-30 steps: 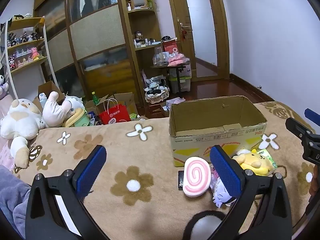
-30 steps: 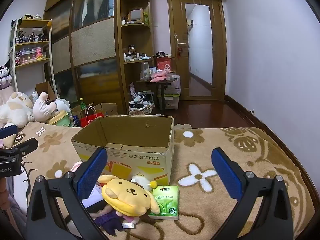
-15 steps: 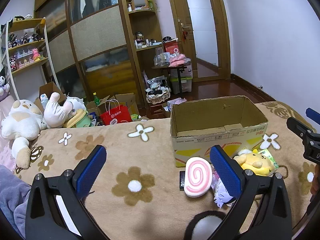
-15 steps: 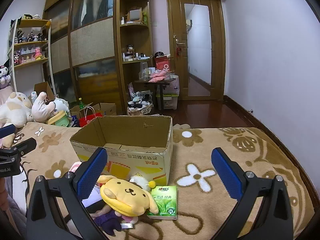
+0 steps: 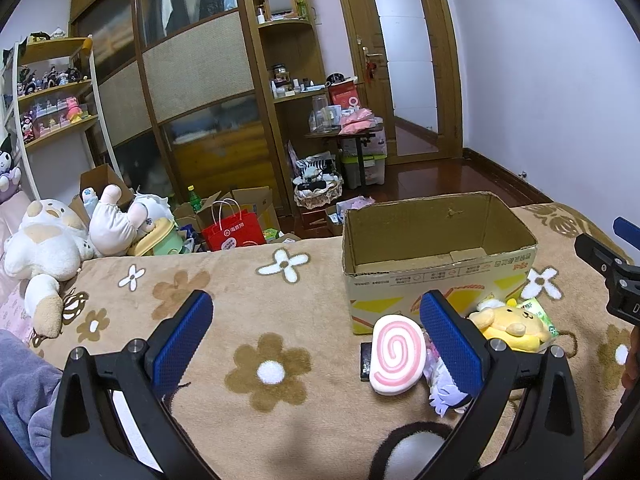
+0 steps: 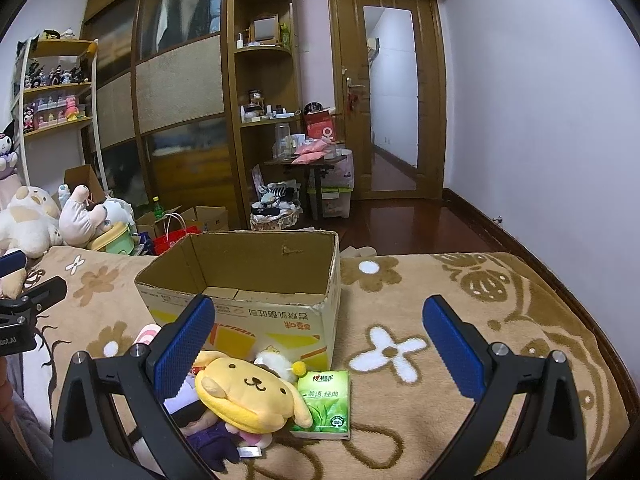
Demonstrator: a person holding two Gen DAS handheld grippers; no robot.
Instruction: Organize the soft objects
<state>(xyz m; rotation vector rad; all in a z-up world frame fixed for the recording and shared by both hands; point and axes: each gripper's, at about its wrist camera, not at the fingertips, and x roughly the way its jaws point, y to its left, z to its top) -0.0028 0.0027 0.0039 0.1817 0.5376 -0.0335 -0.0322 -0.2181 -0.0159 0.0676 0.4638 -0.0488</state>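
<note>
An empty cardboard box point(image 5: 440, 276) point(image 6: 256, 280) stands open on the flowered blanket. In front of it lies a small heap of soft toys: a pink swirl plush point(image 5: 396, 354), a yellow dog plush point(image 5: 510, 322) point(image 6: 250, 394), a purple-and-white doll point(image 5: 444, 390) and a green tissue pack point(image 6: 326, 404). My left gripper point(image 5: 316, 336) hangs open above the blanket, its right finger just over the heap. My right gripper point(image 6: 320, 340) is open too, its left finger above the yellow dog. Neither holds anything.
Large white plush animals point(image 5: 48, 244) lie at the blanket's far left. Beyond the edge sit a red paper bag point(image 5: 234, 232), cartons and a wicker basket point(image 5: 318, 192) on the wooden floor. Shelves and a wardrobe line the back wall.
Both views have drifted only slightly; the toys, the box and both open grippers keep the same layout.
</note>
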